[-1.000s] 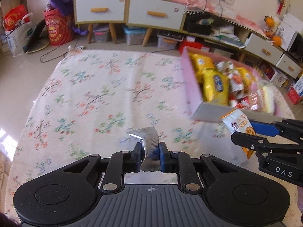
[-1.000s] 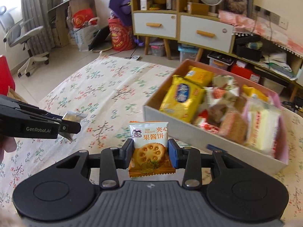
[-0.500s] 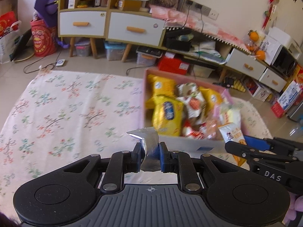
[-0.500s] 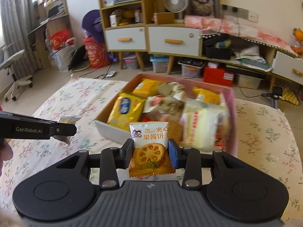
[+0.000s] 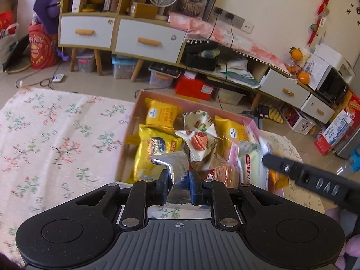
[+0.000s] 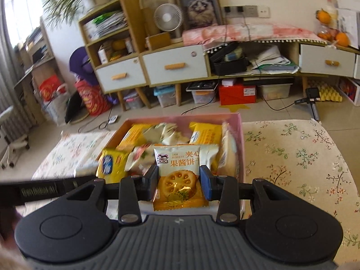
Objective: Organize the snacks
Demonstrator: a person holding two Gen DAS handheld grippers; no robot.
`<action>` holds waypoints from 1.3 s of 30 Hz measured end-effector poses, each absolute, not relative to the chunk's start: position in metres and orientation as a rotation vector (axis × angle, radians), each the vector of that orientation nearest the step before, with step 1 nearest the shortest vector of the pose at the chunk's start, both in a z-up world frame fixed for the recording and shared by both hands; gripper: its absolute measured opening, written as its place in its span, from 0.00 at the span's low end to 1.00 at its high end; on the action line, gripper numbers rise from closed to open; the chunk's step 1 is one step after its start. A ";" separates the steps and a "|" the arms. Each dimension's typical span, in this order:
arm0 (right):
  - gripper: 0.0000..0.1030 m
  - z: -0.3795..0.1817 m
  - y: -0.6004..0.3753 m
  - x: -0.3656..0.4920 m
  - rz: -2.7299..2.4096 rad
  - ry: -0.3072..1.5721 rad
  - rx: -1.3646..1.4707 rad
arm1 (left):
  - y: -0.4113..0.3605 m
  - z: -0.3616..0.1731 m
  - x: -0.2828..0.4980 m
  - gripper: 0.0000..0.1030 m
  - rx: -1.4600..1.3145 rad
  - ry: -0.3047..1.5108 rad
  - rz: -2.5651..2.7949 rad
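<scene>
A: While both grippers hang at the near edge of the pink box (image 5: pixel 137 121), what does each one carry?

B: The left gripper (image 5: pixel 178 185) has its fingers pressed tight on a silver foil packet (image 5: pixel 177 171), which stands crumpled between the pads. The right gripper (image 6: pixel 180 181) pinches a jam biscuit packet (image 6: pixel 178 175) by its two sides, upright, print facing the camera.

A: And the box itself?

B: It sits on a floral cloth (image 5: pixel 56 139), open-topped and crowded: yellow packets (image 5: pixel 153 148) at the left and far side, a white pecan-print wrapper (image 5: pixel 198 139) in the middle, pale packets at the right. In the left wrist view, the foil packet shows in front of the box's near left part. In the right wrist view, the biscuit packet shows before the near middle.

A: Do the tools meet?

B: Each crosses the other's view: the right one comes in blurred from the right, over the box's right side, and the left one lies as a dark bar at the near left. Whether they touch cannot be told.

A: Behind them?

B: A cabinet with white drawers (image 6: pixel 175 64), a small fan (image 6: pixel 167 18) on top, storage bins beneath.
</scene>
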State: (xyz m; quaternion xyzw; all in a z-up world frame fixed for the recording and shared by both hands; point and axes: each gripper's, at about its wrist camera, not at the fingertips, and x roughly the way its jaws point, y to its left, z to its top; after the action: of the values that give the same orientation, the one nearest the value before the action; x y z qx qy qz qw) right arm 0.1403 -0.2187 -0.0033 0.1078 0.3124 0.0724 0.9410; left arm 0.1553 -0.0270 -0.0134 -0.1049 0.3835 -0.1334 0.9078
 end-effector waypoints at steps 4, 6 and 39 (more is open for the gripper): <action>0.35 0.000 -0.223 0.153 0.144 0.599 0.261 | -0.037 -0.021 0.165 0.16 -0.182 0.802 -0.271; 0.35 -0.001 -0.224 0.159 0.149 0.584 0.272 | -0.042 -0.023 0.168 0.16 -0.153 0.796 -0.264; 0.83 0.006 -0.232 0.137 0.062 0.637 0.248 | -0.054 -0.006 0.128 0.79 0.029 0.795 -0.306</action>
State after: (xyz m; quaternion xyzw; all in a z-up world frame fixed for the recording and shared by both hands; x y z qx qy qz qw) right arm 0.1369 -0.2323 0.0061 0.1216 0.3121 0.0304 0.9417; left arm 0.1283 -0.0536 -0.0062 0.0141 0.3854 -0.1485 0.9106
